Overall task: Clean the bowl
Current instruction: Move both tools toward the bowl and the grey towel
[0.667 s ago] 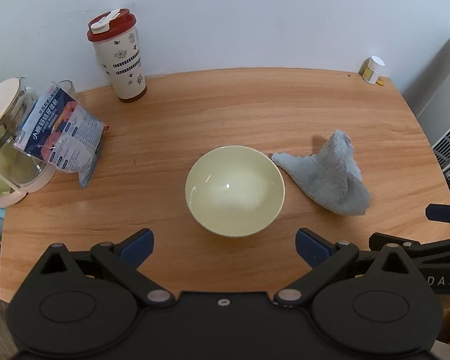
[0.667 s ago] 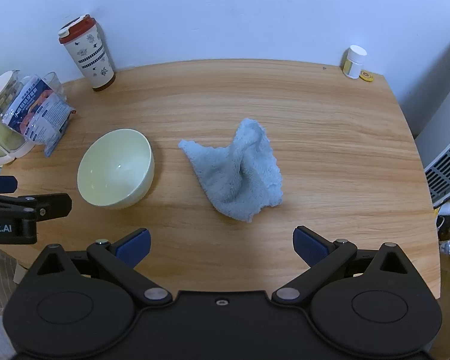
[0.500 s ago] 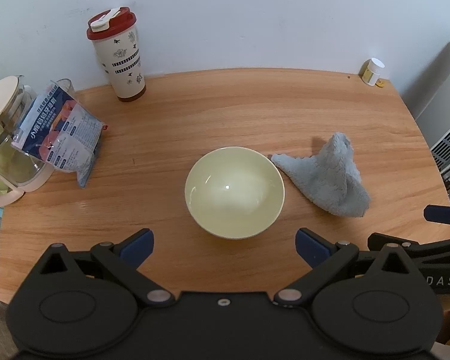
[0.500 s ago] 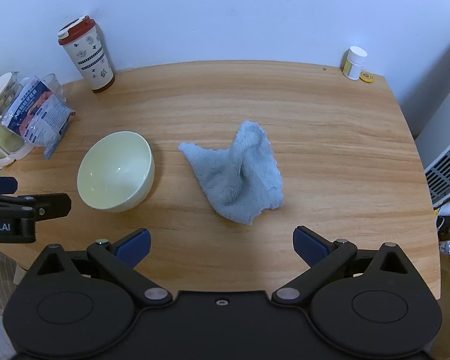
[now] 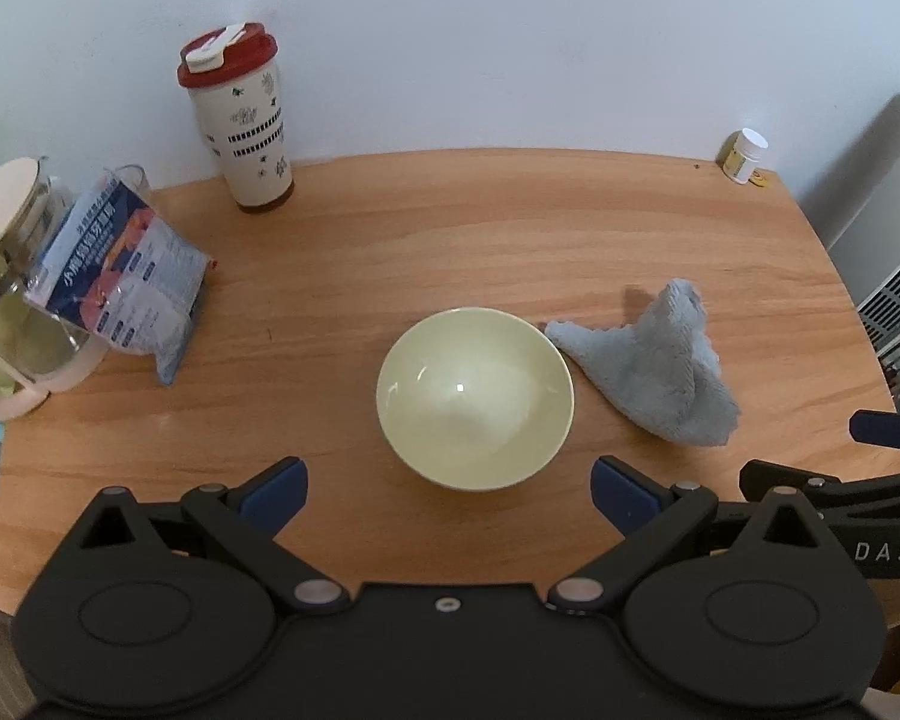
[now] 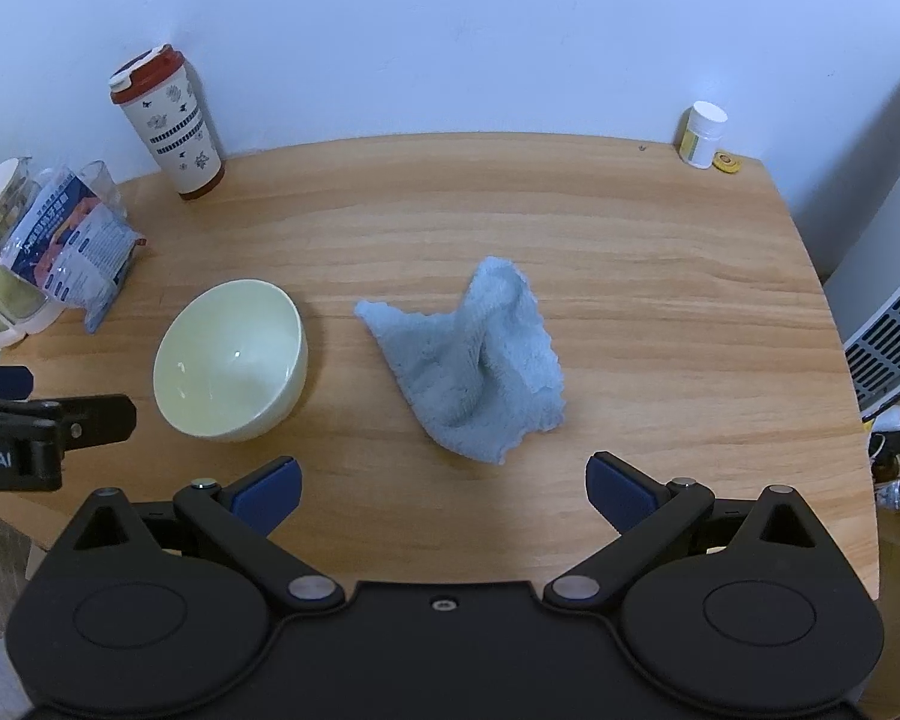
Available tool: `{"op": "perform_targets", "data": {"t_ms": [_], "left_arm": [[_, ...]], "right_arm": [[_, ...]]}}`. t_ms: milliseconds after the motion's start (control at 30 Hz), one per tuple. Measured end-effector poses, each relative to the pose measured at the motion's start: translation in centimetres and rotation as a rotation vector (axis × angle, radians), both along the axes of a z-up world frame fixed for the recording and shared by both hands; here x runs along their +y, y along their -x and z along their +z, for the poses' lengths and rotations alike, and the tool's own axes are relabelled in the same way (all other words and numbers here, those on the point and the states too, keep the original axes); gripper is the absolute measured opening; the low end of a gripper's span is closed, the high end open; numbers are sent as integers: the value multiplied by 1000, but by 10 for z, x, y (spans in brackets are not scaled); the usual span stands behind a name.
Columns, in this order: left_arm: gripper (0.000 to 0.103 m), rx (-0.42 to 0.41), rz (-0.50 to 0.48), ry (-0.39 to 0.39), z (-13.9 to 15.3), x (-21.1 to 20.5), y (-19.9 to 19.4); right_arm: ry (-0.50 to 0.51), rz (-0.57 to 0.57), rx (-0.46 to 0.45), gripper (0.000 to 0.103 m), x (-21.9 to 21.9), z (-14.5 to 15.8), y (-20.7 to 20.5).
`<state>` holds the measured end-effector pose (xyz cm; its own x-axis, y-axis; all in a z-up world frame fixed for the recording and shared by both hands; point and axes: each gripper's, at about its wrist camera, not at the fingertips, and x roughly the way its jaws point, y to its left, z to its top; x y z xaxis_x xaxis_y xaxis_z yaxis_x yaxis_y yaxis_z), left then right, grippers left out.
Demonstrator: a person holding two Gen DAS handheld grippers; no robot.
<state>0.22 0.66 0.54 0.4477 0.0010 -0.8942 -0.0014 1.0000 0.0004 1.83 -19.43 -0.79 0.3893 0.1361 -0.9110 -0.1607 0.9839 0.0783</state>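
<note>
A pale yellow bowl (image 5: 475,397) stands empty on the wooden table (image 5: 450,228), just ahead of my left gripper (image 5: 447,492), which is open and empty above the table's near side. The bowl also shows in the right wrist view (image 6: 231,360). A crumpled grey-blue cloth (image 6: 474,360) lies right of the bowl, just ahead of my open, empty right gripper (image 6: 444,489). The cloth shows in the left wrist view (image 5: 660,372) too.
A red-lidded tumbler (image 5: 240,120) stands at the back left. A blue snack packet (image 5: 120,282) leans on a glass kettle (image 5: 0,300) at the left edge. A small white bottle (image 6: 703,133) and a yellow cap (image 6: 727,162) sit at the back right corner.
Both grippers have edged slightly forward and down toward the table; the bowl and cloth sit a little lower in view. Nothing was taken hold of.
</note>
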Motion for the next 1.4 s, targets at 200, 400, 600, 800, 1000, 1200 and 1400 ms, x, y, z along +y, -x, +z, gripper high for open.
{"op": "perform_targets", "data": {"t_ms": [200, 400, 600, 800, 1000, 1200, 1400], "left_arm": [[103, 9, -6, 4, 4, 4, -7], [103, 15, -10, 14, 4, 10, -9], [103, 14, -4, 18, 4, 15, -9], [103, 14, -1, 19, 3, 21, -9], [103, 16, -4, 26, 2, 28, -12], [103, 21, -8, 24, 0, 33, -13], [103, 29, 2, 22, -1, 40, -14]], "right_arm": [[13, -16, -16, 103, 0, 3, 1], [-1, -44, -20, 103, -4, 3, 1], [-15, -24, -44, 103, 2, 8, 4], [-18, -35, -77, 103, 6, 14, 8], [-61, -62, -125, 103, 2, 21, 11], [-32, -84, -78, 103, 7, 13, 9], [-35, -88, -87, 103, 9, 12, 8]]}}
